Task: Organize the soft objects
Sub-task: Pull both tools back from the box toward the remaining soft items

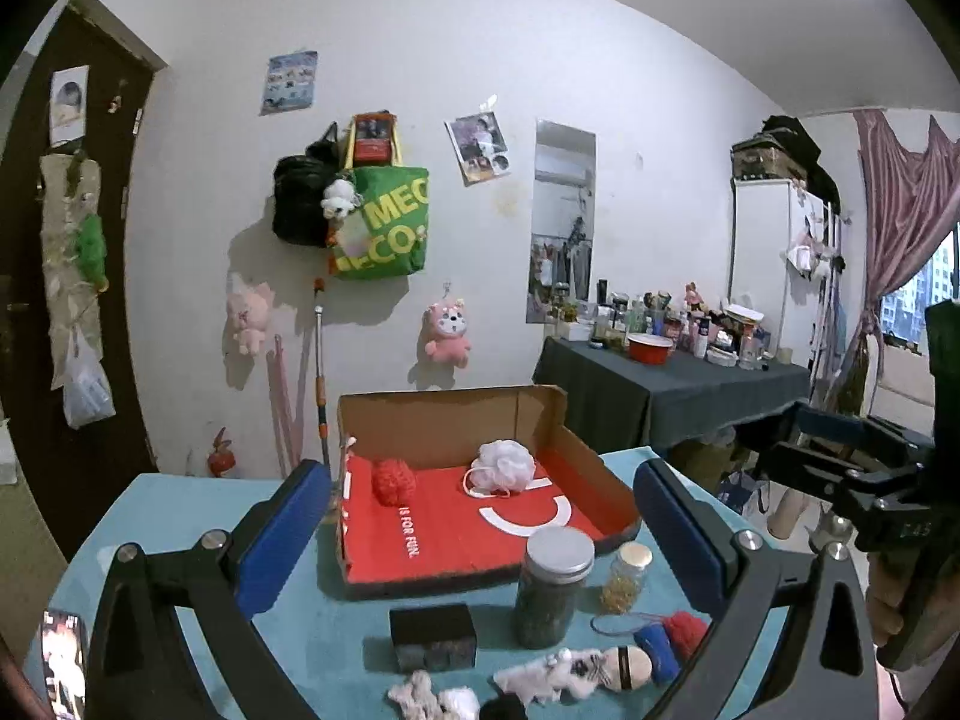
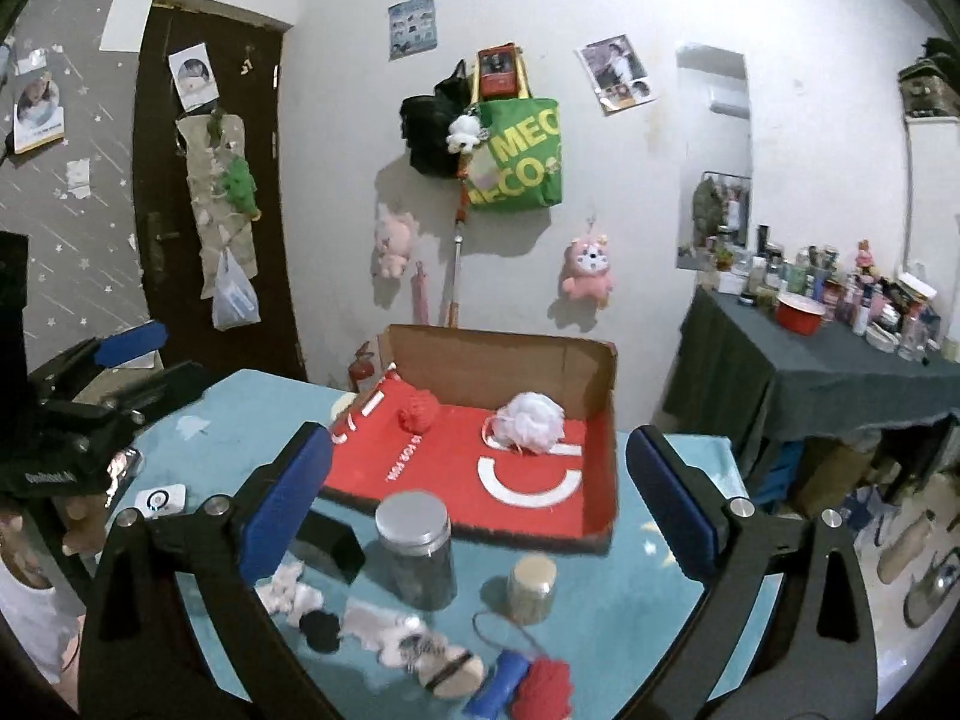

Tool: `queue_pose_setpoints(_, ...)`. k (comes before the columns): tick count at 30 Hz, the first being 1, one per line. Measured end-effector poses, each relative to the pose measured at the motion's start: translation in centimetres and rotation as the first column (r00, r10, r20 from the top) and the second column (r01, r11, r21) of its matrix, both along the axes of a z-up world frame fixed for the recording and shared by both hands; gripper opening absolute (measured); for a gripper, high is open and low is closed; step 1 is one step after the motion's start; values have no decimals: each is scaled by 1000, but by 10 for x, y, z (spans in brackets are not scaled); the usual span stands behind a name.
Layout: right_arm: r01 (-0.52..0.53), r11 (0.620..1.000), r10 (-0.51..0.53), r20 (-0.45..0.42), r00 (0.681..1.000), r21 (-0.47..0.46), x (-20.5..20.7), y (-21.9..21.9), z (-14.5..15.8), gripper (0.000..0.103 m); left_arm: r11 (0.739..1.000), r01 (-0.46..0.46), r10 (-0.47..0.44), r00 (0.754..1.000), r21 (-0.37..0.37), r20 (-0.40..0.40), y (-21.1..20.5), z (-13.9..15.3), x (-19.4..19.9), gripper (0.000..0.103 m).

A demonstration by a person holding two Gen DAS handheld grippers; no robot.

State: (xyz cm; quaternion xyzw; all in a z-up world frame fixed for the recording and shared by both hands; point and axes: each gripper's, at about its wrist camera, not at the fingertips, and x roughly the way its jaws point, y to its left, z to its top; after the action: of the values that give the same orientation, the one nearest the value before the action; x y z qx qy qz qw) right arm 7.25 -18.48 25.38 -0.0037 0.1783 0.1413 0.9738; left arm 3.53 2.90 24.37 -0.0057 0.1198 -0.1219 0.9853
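A shallow cardboard box (image 1: 600,480) (image 2: 600,396) with a red floor sits on the blue table. In it lie a red knitted ball (image 1: 393,480) (image 2: 418,411) and a white mesh bath puff (image 1: 507,465) (image 2: 531,420). In front of the box lie a white-and-tan plush doll (image 1: 576,669) (image 2: 414,642), a red pom-pom with a blue piece (image 1: 672,636) (image 2: 528,684), a small white plush (image 1: 429,696) (image 2: 288,591) and a black pom-pom (image 2: 321,630). My left gripper (image 1: 480,534) is open and empty above these. My right gripper (image 2: 480,492) is open and empty.
A tall jar with a silver lid (image 1: 555,588) (image 2: 417,546), a small jar (image 1: 627,576) (image 2: 531,588) and a black box (image 1: 432,636) (image 2: 330,543) stand between the toys and the cardboard box. A cluttered dark table (image 1: 672,384) (image 2: 810,372) stands at the right.
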Motion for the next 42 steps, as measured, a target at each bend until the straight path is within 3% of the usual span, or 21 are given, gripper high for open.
queue_pose_setpoints(4, 19, 1000, -20, 18, 1000, 4, -30, -4, -15, 100, 1000, -25, 25, 998, 9, 54, -1, -14, -26, 103)
queue_pose_setpoints(10, 100, 995, -99, 125, 987, 0, -78, -5, -35, 101, 1000, -23, 24, 997, -13, 67, -5, -36, -54, 103)
queue_pose_setpoints(16, 180, 983, -169, 203, 965, -41, -104, 4, -61, 103, 999, -27, 26, 997, 20, 71, -20, -61, -70, 103)
queue_pose_setpoints(19, 145, 989, -144, 163, 976, 4, -107, 1, -76, 103, 1000, -22, 22, 999, 3, 41, -24, -77, -74, 103)
queue_pose_setpoints(25, 169, 985, -170, 88, 981, 19, -101, 0, -110, 103, 999, -36, 36, 999, 14, -12, -32, -110, -71, 103)
queue_pose_setpoints(42, 202, 979, -203, -101, 974, -21, -79, 9, -196, 103, 997, -54, 63, 972, 47, -227, -34, -188, -33, 103)
